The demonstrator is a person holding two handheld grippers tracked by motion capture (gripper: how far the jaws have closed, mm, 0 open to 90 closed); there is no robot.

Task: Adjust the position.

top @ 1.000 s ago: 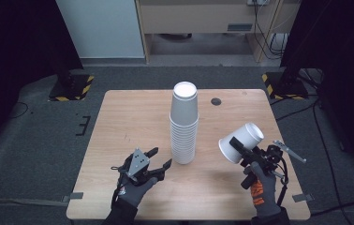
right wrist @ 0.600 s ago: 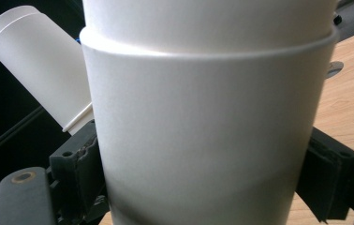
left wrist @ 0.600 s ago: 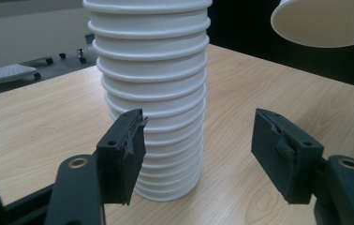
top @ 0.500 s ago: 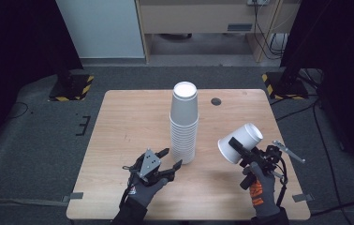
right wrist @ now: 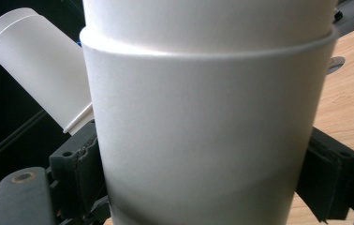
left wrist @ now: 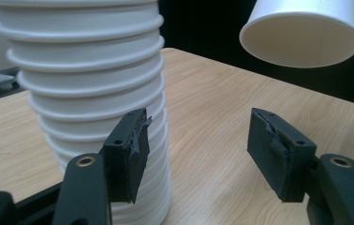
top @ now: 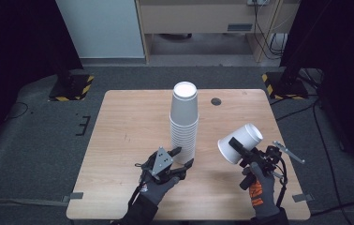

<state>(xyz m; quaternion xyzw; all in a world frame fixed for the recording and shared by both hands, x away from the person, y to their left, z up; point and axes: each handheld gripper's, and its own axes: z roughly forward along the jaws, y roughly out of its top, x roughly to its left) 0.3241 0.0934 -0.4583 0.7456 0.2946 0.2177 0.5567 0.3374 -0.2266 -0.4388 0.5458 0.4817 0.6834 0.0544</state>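
White paper, one loose tapered cup [top: 240, 143]: it was clamped across its wall between the jaws of my right gripper [top: 246, 154], raised clear of the table at the near right. Its long axis lay tilted, well off upright; the open mouth faced down and toward the stack at the left, the closed base up and to the far right.

Tall stack of nested white paper cups [top: 184, 123], mouths down, ribbed with rims: it stood upright at the table's middle, long axis vertical, base uppermost.

My left gripper [top: 180, 159] sat low beside the stack's foot, jaws spread wide and holding nothing, one pad just against the lowest rims, the other well off to the side.

Step, as I judged it: cup pulled free, stack about to be steadied or gripped. The next move would call for centring the left jaws on the lowest cups before closing.

Pale wooden table [top: 128, 122], a small dark round hole [top: 216, 101] near its far edge.
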